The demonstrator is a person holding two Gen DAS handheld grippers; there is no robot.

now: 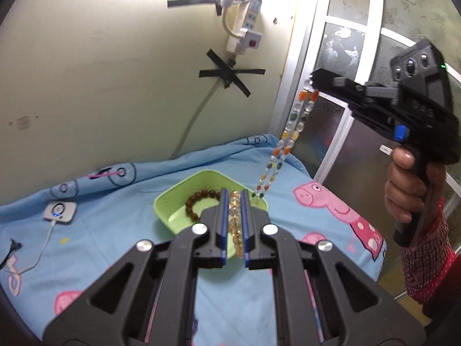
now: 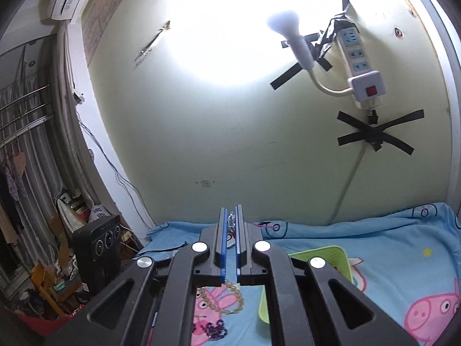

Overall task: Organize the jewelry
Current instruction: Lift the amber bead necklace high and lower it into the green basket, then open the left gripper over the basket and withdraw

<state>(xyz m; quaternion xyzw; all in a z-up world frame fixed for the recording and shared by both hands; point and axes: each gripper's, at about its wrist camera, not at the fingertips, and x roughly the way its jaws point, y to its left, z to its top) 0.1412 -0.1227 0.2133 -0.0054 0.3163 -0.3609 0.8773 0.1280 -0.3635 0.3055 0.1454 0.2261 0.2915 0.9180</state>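
A green tray (image 1: 173,201) sits on the blue cartoon bedsheet and holds a brown bead bracelet (image 1: 198,203). My left gripper (image 1: 233,199) is shut on a yellow bead bracelet (image 1: 234,225) above the tray's near edge. My right gripper (image 1: 315,79) is raised high at the right, shut on the top of a long multicoloured bead necklace (image 1: 288,141) that hangs down to the tray's far right corner. In the right wrist view the right gripper (image 2: 231,216) pinches clear beads, with the yellow bracelet (image 2: 227,297), a purple bead piece (image 2: 214,330) and the tray (image 2: 325,255) below.
A small white device (image 1: 59,212) with a cable lies on the sheet at the left. A power strip (image 1: 245,28) and lamp are taped to the wall. A glass door (image 1: 340,132) stands at the right. Clutter and a black speaker (image 2: 98,248) stand beside the bed.
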